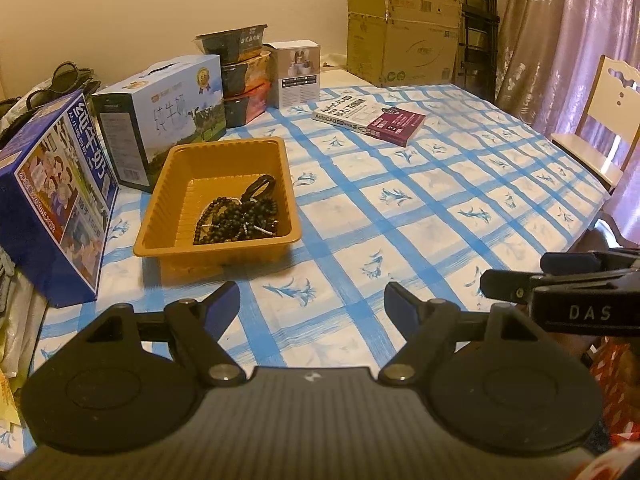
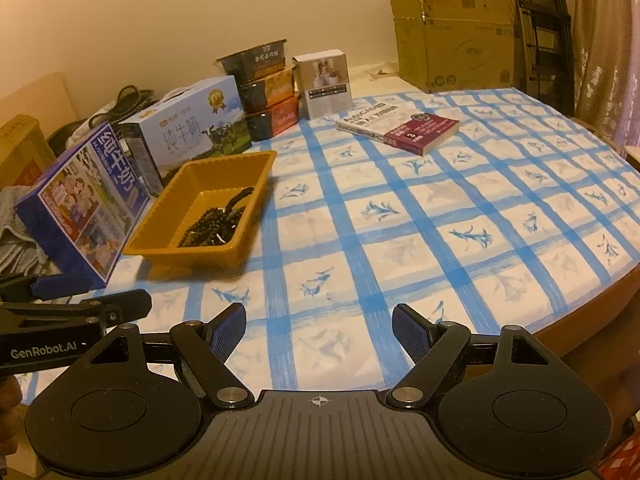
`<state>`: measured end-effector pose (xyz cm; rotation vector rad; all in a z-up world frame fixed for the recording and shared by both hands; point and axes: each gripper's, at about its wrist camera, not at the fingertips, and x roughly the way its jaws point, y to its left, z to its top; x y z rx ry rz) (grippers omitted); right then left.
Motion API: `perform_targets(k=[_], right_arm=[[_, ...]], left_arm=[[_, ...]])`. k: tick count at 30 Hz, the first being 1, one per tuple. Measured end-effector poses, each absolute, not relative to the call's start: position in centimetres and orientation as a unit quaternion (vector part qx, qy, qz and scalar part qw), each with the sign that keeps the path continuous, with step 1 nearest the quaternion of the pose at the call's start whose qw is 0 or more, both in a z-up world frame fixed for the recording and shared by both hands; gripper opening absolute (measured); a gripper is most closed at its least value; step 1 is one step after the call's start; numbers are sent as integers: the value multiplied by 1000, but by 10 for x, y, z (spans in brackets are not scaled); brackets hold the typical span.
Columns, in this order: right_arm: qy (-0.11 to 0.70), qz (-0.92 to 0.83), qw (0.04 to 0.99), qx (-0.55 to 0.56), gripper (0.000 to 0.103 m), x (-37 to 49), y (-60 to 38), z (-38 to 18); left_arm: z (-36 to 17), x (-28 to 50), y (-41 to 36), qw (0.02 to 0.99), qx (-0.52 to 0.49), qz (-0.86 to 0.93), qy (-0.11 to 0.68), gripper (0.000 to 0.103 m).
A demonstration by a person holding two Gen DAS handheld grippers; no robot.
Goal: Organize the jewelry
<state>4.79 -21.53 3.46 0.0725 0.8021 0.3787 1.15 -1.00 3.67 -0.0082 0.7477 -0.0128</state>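
An orange plastic tray (image 1: 168, 204) sits on the blue-checked tablecloth at the left. It holds a heap of dark bead strings (image 1: 240, 216) and a black band. The tray (image 2: 168, 220) and beads (image 2: 212, 226) also show in the right wrist view. My left gripper (image 1: 312, 304) is open and empty, above the cloth in front of the tray. My right gripper (image 2: 319, 326) is open and empty, to the right of the left one. Each gripper shows at the edge of the other's view.
Two milk cartons (image 1: 60, 196) (image 1: 160, 116) stand left of the tray. Stacked food boxes (image 1: 244, 80) and a white box (image 1: 298, 72) stand behind. A book (image 1: 370, 116) lies mid-table. A cardboard box (image 1: 400, 36) is at the back, a chair (image 1: 604, 120) at the right.
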Motion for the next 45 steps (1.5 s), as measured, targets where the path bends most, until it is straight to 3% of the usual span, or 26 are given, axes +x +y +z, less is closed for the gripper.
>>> perform_targets(k=[45], right_arm=[[390,182,902,35,80,54,-213,32]], left_arm=[[42,18,-11,933,-2,-9,360,78]])
